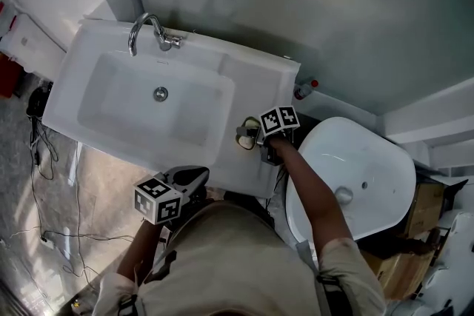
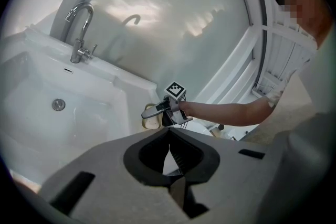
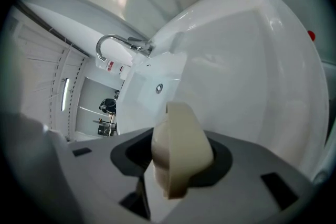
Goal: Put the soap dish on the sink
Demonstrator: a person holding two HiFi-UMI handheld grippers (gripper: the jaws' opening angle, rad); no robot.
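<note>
The beige soap dish (image 1: 244,137) hangs over the flat right ledge of the white sink (image 1: 255,70). My right gripper (image 1: 255,135) is shut on it from the right. In the right gripper view the soap dish (image 3: 178,149) stands on edge between the jaws, with the sink (image 3: 236,76) beyond it. I cannot tell whether the dish touches the ledge. The left gripper view shows the dish (image 2: 150,121) and the right gripper (image 2: 157,113) from the side. My left gripper (image 1: 194,175) hovers at the sink's front edge. Its jaws stand together with nothing between them.
A chrome faucet (image 1: 144,29) stands at the back of the basin, and a drain (image 1: 161,93) sits in its floor. A white toilet (image 1: 355,159) is close to the right of the sink. A red-capped valve (image 1: 305,89) is on the wall. Cables (image 1: 41,152) trail on the floor at left.
</note>
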